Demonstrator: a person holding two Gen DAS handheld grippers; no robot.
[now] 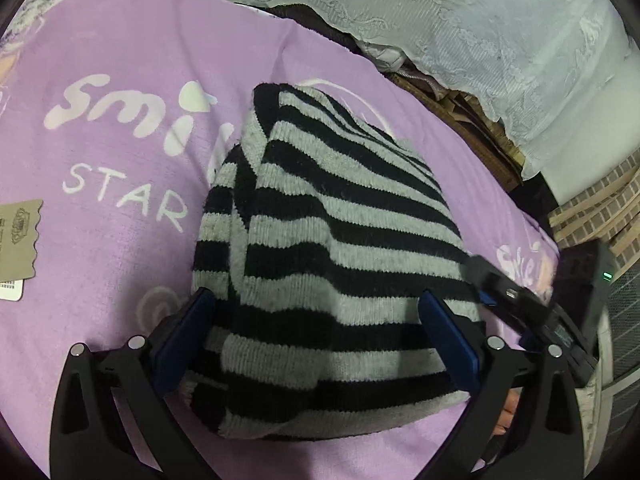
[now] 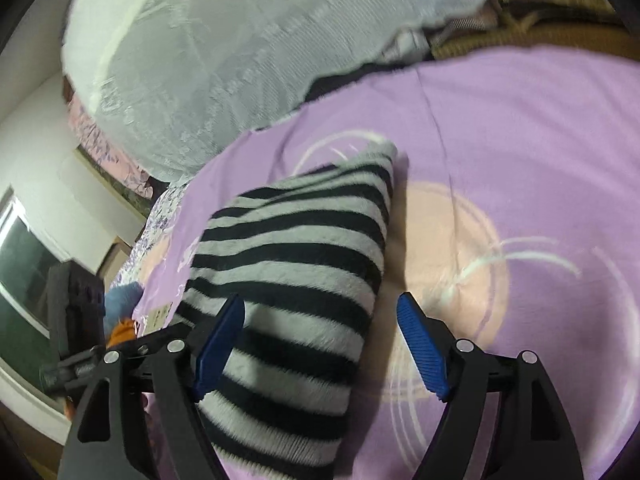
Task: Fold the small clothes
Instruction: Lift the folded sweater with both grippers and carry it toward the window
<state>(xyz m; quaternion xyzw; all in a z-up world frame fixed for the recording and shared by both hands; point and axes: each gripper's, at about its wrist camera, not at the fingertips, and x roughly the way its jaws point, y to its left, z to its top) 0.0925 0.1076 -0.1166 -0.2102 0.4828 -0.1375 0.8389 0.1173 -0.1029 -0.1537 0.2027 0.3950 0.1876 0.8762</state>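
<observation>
A folded black-and-grey striped knitted garment (image 1: 332, 248) is seen lying on a lilac printed bedspread (image 1: 120, 240), and every place below is given from that garment. In the left wrist view the left tongs (image 1: 316, 320) are held apart, one blue pad at either side of the garment's near end; whether the pads touch the knit cannot be told. White lettering is printed on the bedspread to the left of the garment, and a beige paper tag (image 1: 18, 240) lies well to its left; neither is shown in the right wrist view. A pale lace-patterned cover (image 1: 480, 20) is heaped beyond the garment. Part of the right tool is caught at the garment's right edge. In the right wrist view, which is blurred, the right tongs (image 2: 320, 336) are spread wide, the left pad over the garment (image 2: 296, 264) and the right pad over the bedspread (image 2: 540, 140) beside it, nothing being clamped. A peach circle with white rings, printed just right of the garment, is shown only there.
</observation>
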